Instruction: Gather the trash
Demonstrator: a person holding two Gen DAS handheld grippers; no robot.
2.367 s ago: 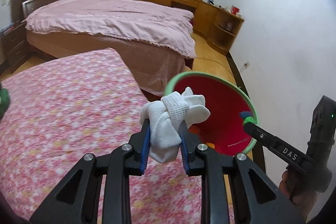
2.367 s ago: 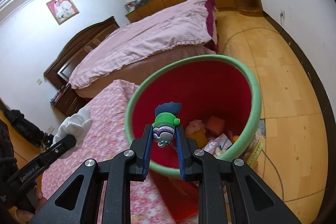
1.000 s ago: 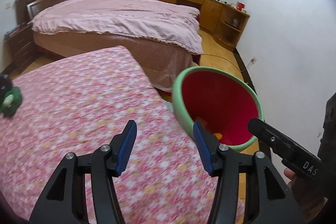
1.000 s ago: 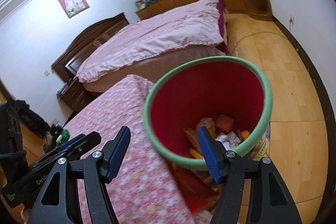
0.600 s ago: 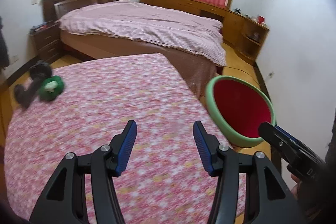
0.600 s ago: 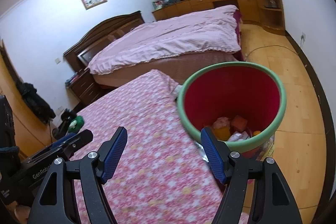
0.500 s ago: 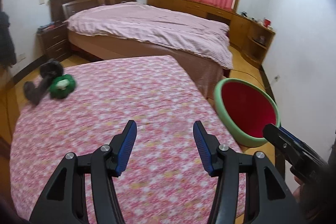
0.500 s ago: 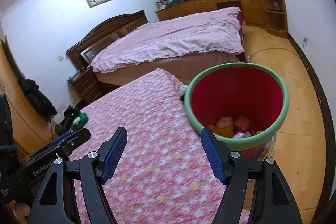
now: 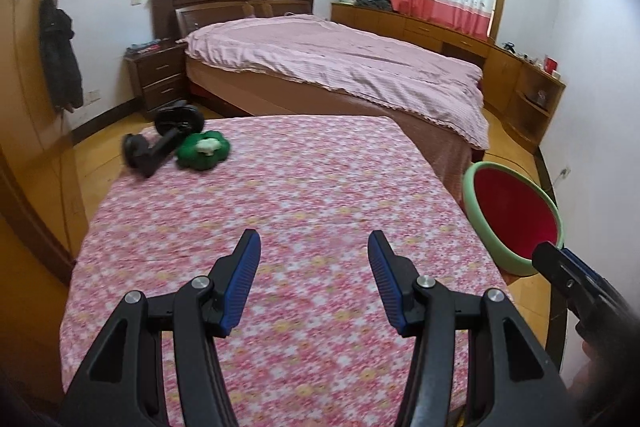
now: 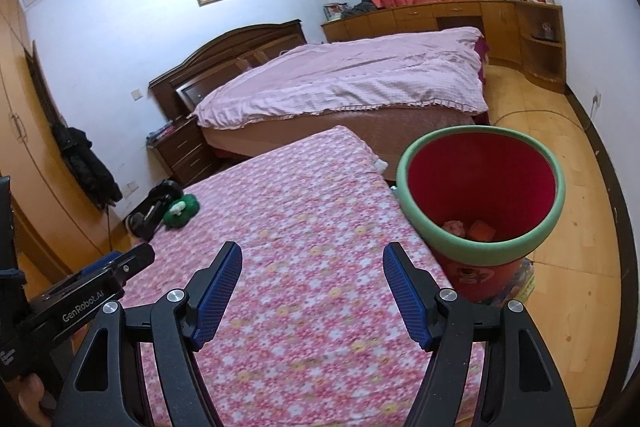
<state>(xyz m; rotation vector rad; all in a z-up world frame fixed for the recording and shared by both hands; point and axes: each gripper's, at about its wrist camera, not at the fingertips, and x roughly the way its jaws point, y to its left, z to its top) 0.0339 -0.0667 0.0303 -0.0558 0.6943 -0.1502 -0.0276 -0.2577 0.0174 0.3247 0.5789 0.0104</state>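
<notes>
A red trash bin with a green rim (image 10: 480, 195) stands on the floor at the right edge of the pink floral table (image 10: 288, 227); trash lies at its bottom. It also shows in the left wrist view (image 9: 512, 215). My left gripper (image 9: 314, 247) is open and empty above the near part of the table (image 9: 300, 187). My right gripper (image 10: 312, 259) is open and empty, left of the bin. A green plush item (image 9: 204, 149) lies at the table's far left corner beside a black dumbbell-like object (image 9: 160, 143); both show in the right wrist view, the plush (image 10: 182, 211) and the black object (image 10: 152, 211).
A bed with a pink cover (image 9: 332, 63) stands beyond the table. A wooden nightstand (image 9: 158, 79) is left of it, wooden cabinets (image 9: 516, 87) run along the far right wall. A dark coat (image 9: 60, 55) hangs at left. Wooden floor (image 10: 568, 211) surrounds the bin.
Both grippers released their items (white cloth, small green toy) into the bin, opened, and pulled back from it; the whole table and the far green plush have come into view.
</notes>
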